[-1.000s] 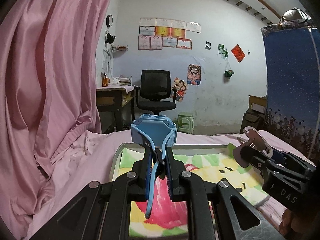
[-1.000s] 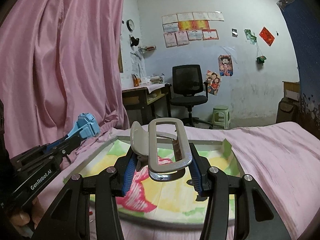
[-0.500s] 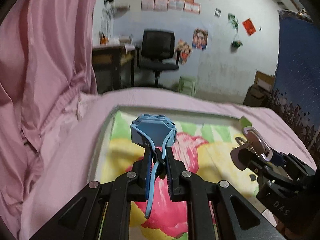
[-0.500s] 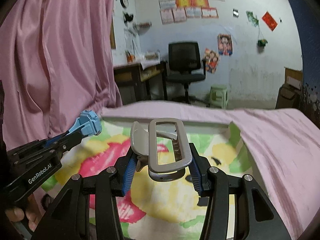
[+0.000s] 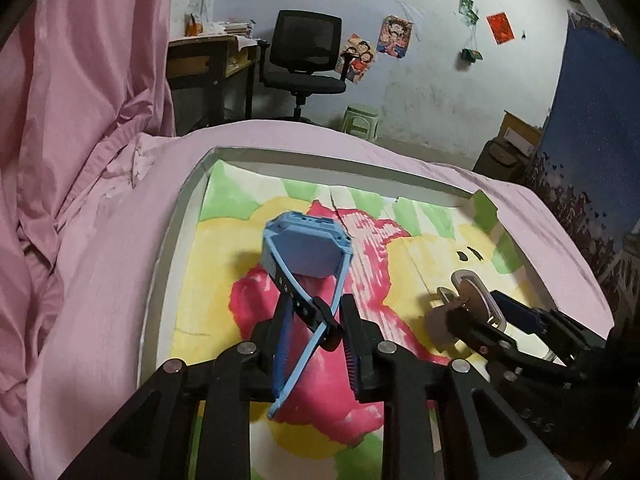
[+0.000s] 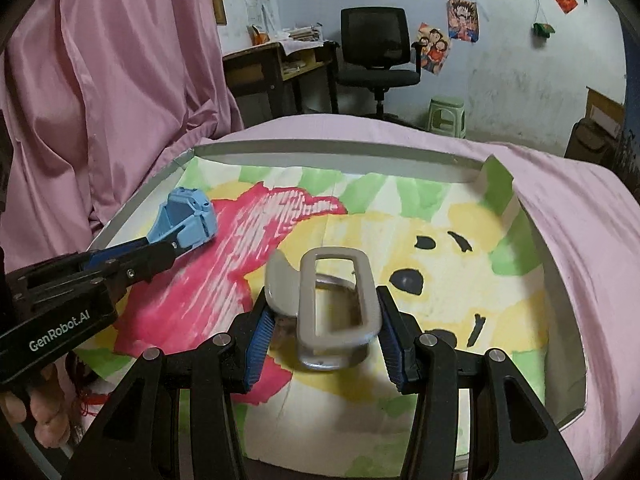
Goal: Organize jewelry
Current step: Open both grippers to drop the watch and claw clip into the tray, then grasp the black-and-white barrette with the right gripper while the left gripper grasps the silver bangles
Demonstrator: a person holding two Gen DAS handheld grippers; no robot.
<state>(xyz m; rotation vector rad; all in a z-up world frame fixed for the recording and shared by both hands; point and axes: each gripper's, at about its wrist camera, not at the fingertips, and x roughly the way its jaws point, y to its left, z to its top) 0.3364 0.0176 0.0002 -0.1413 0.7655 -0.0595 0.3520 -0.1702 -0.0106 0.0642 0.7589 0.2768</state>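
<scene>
My left gripper (image 5: 314, 320) is shut on the strap of a blue watch (image 5: 306, 250) and holds it low over the red part of the painted tray liner. The watch also shows in the right wrist view (image 6: 186, 220). My right gripper (image 6: 322, 320) is shut on a grey watch (image 6: 336, 300), held just above the yellow part of the liner; it also shows in the left wrist view (image 5: 474, 300). The shallow white tray (image 6: 340, 148) lies on the pink bedsheet.
A pink curtain (image 5: 80, 100) hangs at the left. Pink bedding (image 6: 580, 208) surrounds the tray and folds over its right rim. A desk and black office chair (image 5: 304, 56) stand across the room. A blue patterned cloth (image 5: 600, 140) is at the right.
Both grippers have tilted down and lowered toward the tray with their watches. The tray liner now fills the views and the far wall has moved up.
</scene>
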